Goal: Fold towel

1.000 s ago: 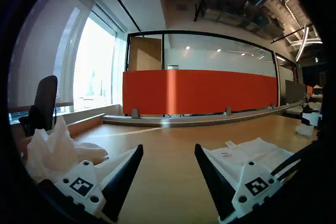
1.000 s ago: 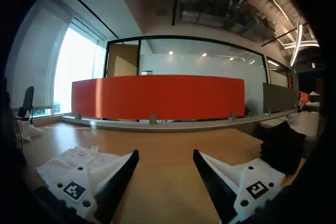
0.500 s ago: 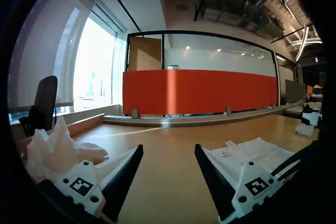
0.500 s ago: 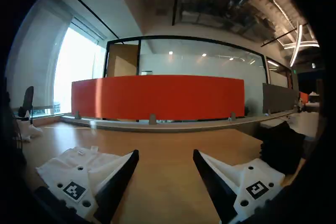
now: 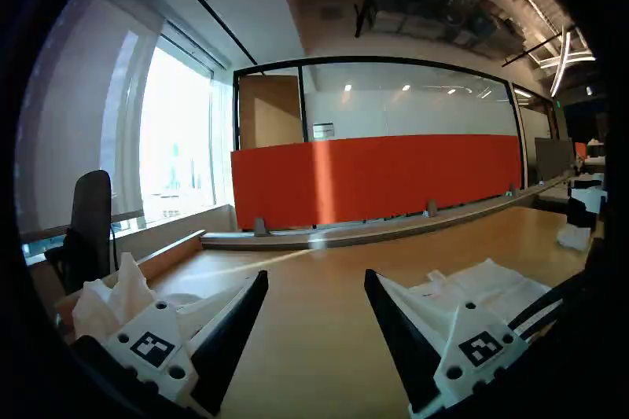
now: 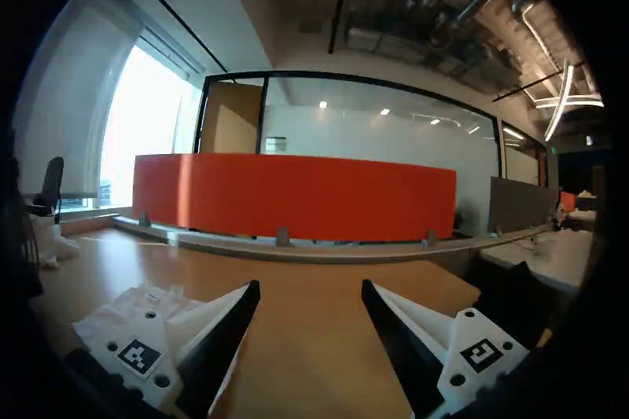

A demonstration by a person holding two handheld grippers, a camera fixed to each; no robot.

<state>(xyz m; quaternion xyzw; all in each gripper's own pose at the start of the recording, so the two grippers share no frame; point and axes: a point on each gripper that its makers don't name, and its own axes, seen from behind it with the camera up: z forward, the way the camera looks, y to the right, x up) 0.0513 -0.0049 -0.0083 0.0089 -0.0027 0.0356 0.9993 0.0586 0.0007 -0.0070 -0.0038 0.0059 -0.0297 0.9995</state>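
Hidden: near edge of towel (image 5: 491,284) behind one finger of left gripper (image 5: 314,317); crumpled white cloth (image 5: 118,301) half behind other finger. Towel lies flat on tabletop (image 5: 314,262). Left gripper and right gripper (image 6: 309,325) held level, low over tabletop, facing orange partition (image 5: 377,179). Fingers (image 5: 232,332) of both spread wide, gripping nothing.

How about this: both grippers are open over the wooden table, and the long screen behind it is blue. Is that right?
Not quite: the long screen is orange-red, not blue, as the left gripper view shows. The left gripper and right gripper are indeed both open over the wooden table.
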